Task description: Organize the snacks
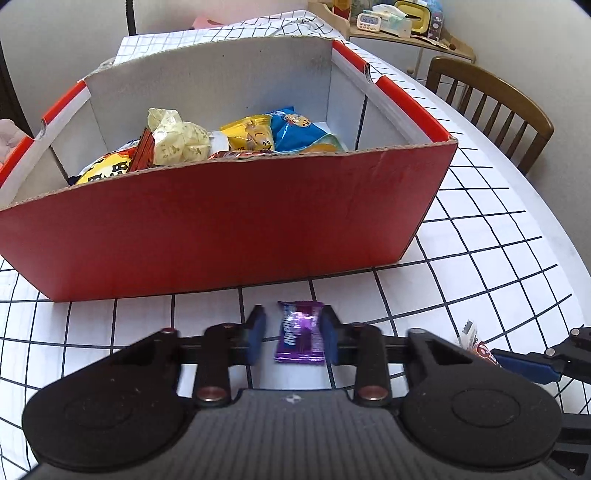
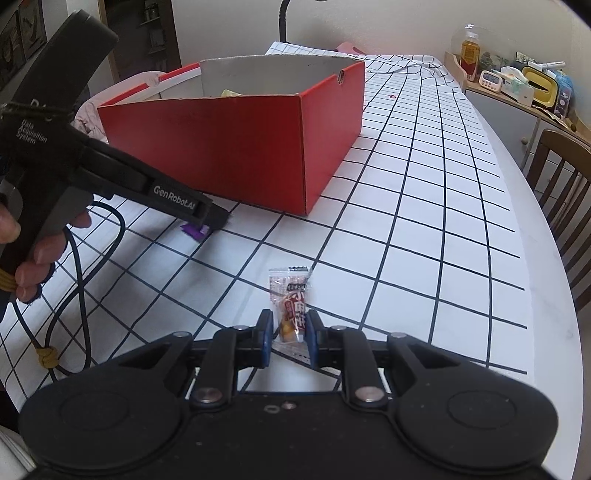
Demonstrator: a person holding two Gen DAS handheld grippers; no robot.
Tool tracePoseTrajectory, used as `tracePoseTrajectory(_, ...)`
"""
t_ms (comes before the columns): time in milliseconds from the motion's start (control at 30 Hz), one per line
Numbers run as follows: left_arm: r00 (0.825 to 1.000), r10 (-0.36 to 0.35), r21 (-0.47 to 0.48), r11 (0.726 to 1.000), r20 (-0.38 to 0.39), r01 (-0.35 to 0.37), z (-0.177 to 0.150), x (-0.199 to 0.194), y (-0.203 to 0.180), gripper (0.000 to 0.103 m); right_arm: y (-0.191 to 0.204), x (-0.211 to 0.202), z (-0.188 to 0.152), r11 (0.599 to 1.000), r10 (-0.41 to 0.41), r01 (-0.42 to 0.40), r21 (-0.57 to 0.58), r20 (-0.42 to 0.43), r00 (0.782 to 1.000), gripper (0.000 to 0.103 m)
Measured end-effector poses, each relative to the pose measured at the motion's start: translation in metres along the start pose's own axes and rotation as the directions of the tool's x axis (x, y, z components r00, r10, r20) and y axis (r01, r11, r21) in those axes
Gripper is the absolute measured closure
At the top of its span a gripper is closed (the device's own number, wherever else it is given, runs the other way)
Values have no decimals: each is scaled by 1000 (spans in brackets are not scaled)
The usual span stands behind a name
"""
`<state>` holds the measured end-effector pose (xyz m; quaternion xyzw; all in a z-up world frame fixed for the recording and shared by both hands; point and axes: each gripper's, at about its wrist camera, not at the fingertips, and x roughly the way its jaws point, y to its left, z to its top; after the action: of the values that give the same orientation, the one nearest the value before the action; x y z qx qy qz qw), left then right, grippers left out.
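Observation:
A purple candy wrapper [image 1: 300, 332] lies on the checked tablecloth between the blue pads of my left gripper [image 1: 293, 334]; the right pad touches it, the left pad stands a little off. The red cardboard box [image 1: 221, 221] just beyond holds several snack packets [image 1: 177, 138]. In the right wrist view my right gripper [image 2: 289, 334] has its pads close on both sides of a small clear packet with a red label [image 2: 290, 306] lying on the table. The left gripper [image 2: 207, 218] shows there too, low over the purple wrapper [image 2: 194, 230], in front of the box [image 2: 236, 140].
A wooden chair [image 1: 491, 107] stands at the table's right edge. A shelf with a clock and boxes [image 1: 399, 18] is behind. A dark cable [image 2: 85, 258] loops on the table left of my right gripper. The white checked tablecloth [image 2: 424, 221] stretches right of the box.

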<state>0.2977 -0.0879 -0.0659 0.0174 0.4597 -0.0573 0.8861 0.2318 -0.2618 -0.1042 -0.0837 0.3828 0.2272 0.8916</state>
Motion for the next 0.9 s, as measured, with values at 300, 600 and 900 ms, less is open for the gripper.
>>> tracePoseTrajectory(300,1000,-5,-38,999,12,5,-5,-16,10,82,2,-14,4,999,-23,21,41,46,999,86)
tracePoseTrajectory(600,996,-34,-59,997,86,39,-6,-72,22,82,21,-54,22,999,-25,20,34,158,987,86)
tracePoseTrajectory(900,980,-6,-71,997,199,21,15,-125,35,82,39,-85,63,1000,-22,19,13,266,964,86)
